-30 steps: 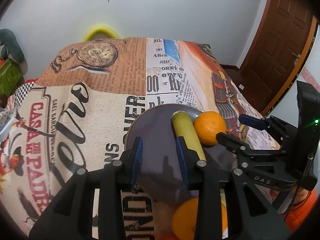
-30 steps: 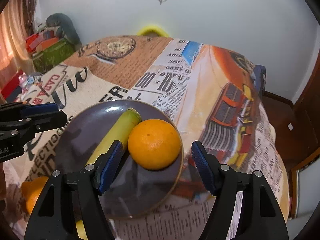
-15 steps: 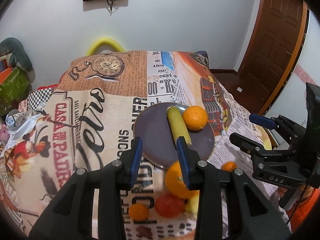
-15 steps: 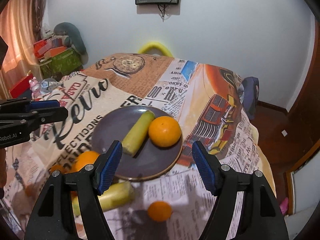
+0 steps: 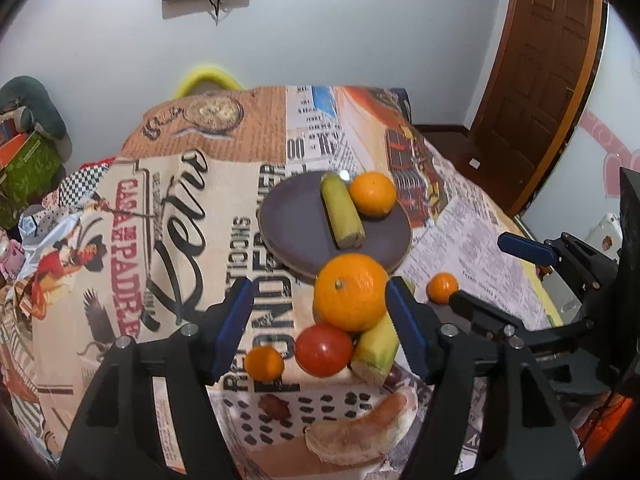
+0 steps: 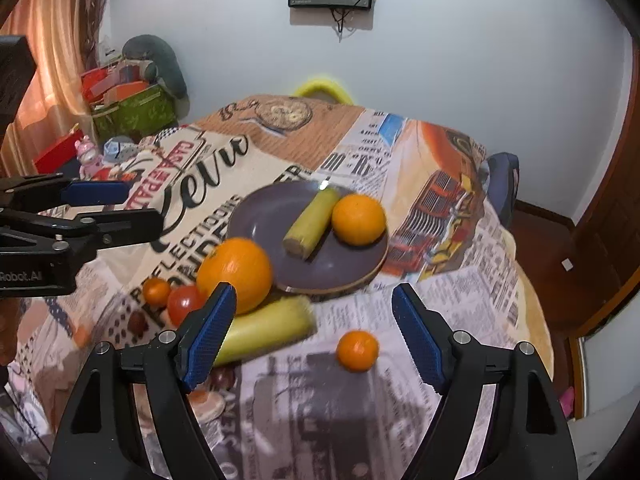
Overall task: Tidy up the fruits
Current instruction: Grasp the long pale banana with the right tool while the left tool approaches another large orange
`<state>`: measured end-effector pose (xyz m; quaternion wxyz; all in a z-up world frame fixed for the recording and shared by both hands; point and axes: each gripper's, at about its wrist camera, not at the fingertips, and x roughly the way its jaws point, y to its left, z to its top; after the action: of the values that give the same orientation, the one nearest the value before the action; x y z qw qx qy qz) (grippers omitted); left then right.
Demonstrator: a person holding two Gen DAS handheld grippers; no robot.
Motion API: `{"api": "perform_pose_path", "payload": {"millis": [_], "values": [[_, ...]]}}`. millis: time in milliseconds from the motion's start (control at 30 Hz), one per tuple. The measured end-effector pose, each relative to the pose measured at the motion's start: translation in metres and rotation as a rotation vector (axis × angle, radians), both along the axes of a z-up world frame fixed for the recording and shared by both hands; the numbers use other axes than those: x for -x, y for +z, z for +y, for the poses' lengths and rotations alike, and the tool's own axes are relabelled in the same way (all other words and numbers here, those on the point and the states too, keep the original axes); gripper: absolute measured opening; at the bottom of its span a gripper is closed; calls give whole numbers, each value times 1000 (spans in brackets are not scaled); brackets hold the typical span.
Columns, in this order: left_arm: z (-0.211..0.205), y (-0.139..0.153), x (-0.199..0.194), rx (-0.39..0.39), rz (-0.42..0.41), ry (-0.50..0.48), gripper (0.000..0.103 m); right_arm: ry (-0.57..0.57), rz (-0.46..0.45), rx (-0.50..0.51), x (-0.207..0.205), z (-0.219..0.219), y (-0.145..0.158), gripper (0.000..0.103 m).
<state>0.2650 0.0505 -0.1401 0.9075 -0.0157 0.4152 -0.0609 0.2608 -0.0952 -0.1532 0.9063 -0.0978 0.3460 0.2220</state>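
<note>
Left gripper (image 5: 320,328) jaws spread, empty, hovering over the near fruit pile; right gripper (image 6: 312,334) also wide open, empty. Plate (image 5: 292,220) beyond holds a banana piece (image 5: 342,212) and an orange (image 5: 372,193). Big orange (image 5: 350,292) sits loose just near of the plate. Looks like between picks; next: descend, straddle it, close.

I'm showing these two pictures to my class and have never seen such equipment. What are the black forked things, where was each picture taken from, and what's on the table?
Each fork is a hand-held claw with a camera looking along its blue-padded fingers. One picture comes from the left claw, the other from the right claw. Both are open and hold nothing. On the patterned tablecloth, a dark plate carries a banana piece and an orange. Beside the plate lie a big orange, a tomato, another banana piece and two small oranges.
</note>
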Motion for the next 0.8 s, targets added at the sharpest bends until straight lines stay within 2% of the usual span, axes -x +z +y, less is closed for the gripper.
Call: {"api": "perform_pose_path", "payload": {"millis": [367,633,733,800], "values": [[17,-34,19,-7,59,31,68,50,128,-8,8,27,-47,80],[25,-43,19,2,74,46,68,96,158,48,9,54,-69,80],[24,-46,18,9,78,41,68,80,143,72,8,53,-73,80],[22,-47,16,12,81,37,68,85,146,52,7,46,-72,78]]}}
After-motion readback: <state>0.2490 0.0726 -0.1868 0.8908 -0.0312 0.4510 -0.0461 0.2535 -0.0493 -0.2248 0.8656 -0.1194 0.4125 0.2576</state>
